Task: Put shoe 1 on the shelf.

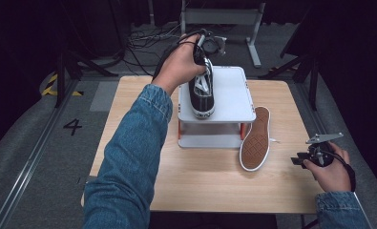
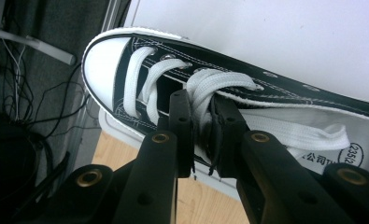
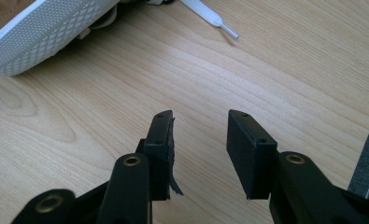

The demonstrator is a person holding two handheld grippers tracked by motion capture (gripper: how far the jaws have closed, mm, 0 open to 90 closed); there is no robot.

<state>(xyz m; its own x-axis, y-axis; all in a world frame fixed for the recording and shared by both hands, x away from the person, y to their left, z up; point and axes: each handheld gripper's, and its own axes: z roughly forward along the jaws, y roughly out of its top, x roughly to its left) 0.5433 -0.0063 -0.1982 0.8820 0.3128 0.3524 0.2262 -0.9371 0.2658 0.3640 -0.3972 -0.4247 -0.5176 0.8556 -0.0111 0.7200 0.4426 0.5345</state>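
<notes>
- The left gripper (image 2: 202, 135) is clamped on the laces (image 2: 219, 86) and tongue of a black shoe (image 1: 201, 90); in the left gripper view its pads pinch the white laces just behind the toe cap (image 2: 100, 60). In the high view the left hand (image 1: 181, 64) holds it over the far left part of the rack.
- The right gripper (image 3: 198, 149) stands partly open with nothing between its jaws, over bare table wood. In the high view it sits in the right hand (image 1: 331, 169) near the table's right front edge, well apart from both shoes.
- The table (image 1: 205, 181) is light wood and carries the rack and the second shoe.
- The rack (image 1: 234, 102) is a white two-level stand at the table's far middle. The held shoe rests on its top shelf, along the left side, heel toward the person.
- The second shoe (image 1: 256, 139) lies on its side on the table, brown sole up, just beside the rack's right front corner.
- A loose lace end (image 3: 215, 18) from that shoe trails on the wood, seen in the right gripper view.
</notes>
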